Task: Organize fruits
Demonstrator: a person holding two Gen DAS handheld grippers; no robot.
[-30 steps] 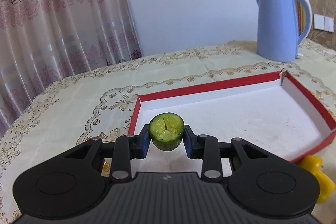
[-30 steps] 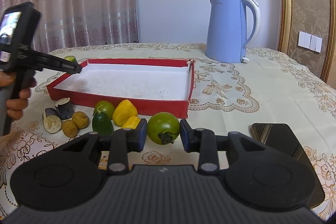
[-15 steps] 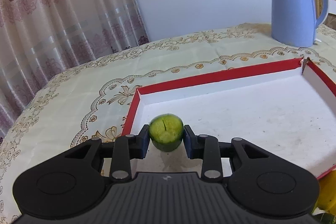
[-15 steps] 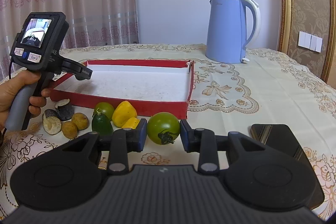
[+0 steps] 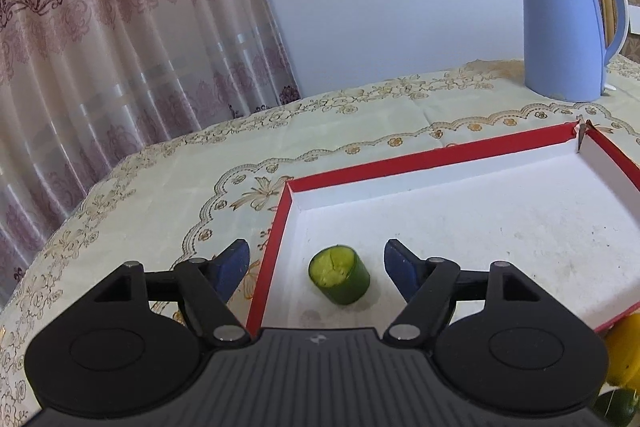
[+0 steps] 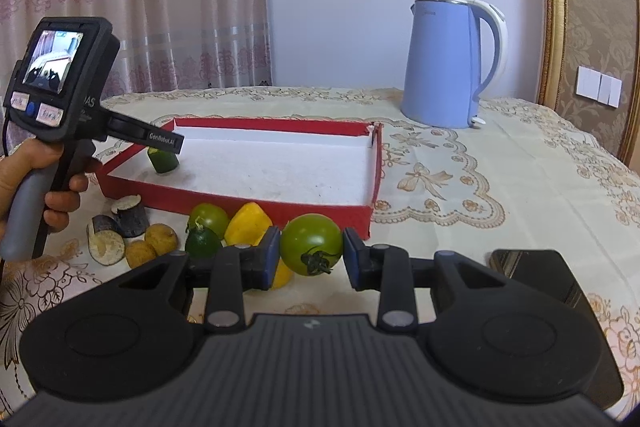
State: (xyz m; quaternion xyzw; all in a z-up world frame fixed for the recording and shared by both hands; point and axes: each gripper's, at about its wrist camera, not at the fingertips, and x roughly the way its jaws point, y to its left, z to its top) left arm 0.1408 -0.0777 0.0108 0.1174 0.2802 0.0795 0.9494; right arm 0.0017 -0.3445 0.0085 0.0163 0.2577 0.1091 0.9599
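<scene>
A cut cucumber piece (image 5: 339, 279) lies on the white floor of the red-rimmed tray (image 5: 420, 159), near its left corner. My left gripper (image 5: 316, 254) straddles it, and the jaws are opening with both blue pads clear of the piece. From the right wrist view, the same cucumber piece (image 6: 162, 161) sits under the left gripper (image 6: 160, 143), held by a person's hand (image 6: 36, 167). My right gripper (image 6: 310, 253) is shut on a green tomato (image 6: 312, 241) just in front of the tray (image 6: 260, 201).
A blue kettle (image 6: 444, 67) stands behind the tray. In front of the tray lie eggplant pieces (image 6: 120, 227), small brown fruits (image 6: 154, 243), another green tomato (image 6: 208, 218), a yellow pepper (image 6: 248, 223) and a dark green fruit (image 6: 202, 243). A dark phone (image 6: 532, 267) lies at the right.
The left gripper lowered the cucumber piece into the tray corner and its jaws spread apart, letting it go. The right gripper and its tomato have not moved.
</scene>
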